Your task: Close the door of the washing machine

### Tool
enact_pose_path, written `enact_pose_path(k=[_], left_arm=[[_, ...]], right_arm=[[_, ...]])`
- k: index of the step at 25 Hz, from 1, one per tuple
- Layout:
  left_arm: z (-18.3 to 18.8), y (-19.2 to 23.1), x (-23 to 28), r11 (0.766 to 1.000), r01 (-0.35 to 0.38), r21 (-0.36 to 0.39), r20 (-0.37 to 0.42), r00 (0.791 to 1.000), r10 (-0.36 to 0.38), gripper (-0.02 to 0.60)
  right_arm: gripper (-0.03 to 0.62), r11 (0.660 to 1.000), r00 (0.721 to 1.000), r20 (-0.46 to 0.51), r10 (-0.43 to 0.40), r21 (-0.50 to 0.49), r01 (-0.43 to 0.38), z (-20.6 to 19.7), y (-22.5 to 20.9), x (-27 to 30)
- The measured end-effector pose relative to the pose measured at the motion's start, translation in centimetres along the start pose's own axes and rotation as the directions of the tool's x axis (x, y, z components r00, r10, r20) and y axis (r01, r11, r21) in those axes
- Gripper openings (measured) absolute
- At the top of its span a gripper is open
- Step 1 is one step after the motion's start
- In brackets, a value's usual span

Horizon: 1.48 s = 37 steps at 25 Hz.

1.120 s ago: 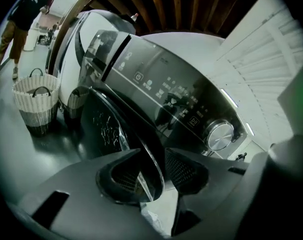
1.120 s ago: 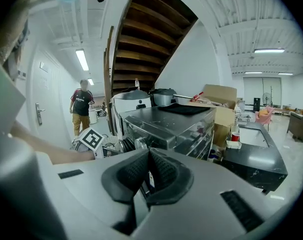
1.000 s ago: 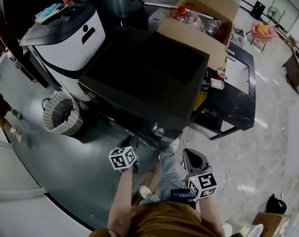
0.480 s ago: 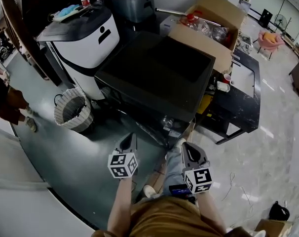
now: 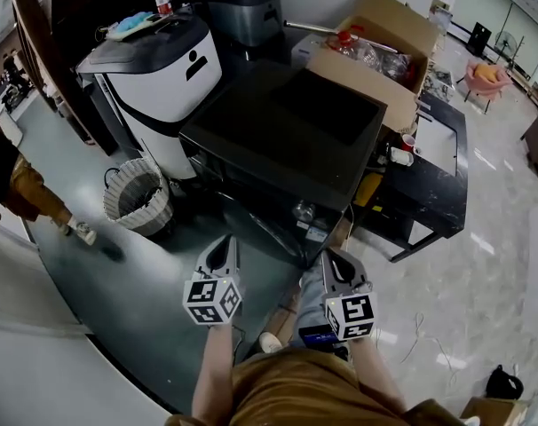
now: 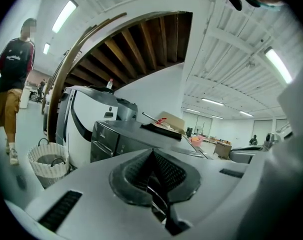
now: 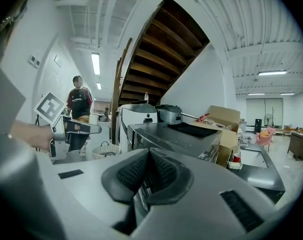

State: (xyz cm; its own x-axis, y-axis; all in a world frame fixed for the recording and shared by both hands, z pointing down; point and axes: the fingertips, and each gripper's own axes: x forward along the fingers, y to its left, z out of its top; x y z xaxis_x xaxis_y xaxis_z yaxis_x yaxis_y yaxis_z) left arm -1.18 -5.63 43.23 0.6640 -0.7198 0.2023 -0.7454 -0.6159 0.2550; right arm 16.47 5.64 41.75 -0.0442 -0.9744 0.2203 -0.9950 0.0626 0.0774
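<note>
The left claw (image 5: pixel 222 251) is held out in front of the body at the end of the bare left forearm (image 5: pixel 211 371), with its marker cube (image 5: pixel 211 298) turned upward. Its jaws are pressed together, and nothing is gripped between them. The right claw (image 5: pixel 337 269) is held near it, apart, on the right forearm (image 5: pixel 375 382). Its jaws are likewise closed together and empty. Both claws are pointed forward and only slightly downward.

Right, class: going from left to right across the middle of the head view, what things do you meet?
Person → woven basket → black washing machine → low black table
</note>
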Motion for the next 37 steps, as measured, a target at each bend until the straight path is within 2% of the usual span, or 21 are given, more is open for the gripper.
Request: enact_pose_path(k=[6,37], left_arm=[[0.6,-0.3,-0.7,1.000,0.003,0.023,0.018,1.000,-0.003,0.025],[0.4,-0.5,-0.1,0.999,0.034,-0.001,0.012,0.999,-0.034,0.025]], right_arm=[[0.012,1.000,1.000,0.009,0.000,-0.007,0.001,0.6,0.3,-0.2],[0.012,1.000,1.000,-0.008,-0.029,0.002,0.029,-0.2,-0.9,-0.4]])
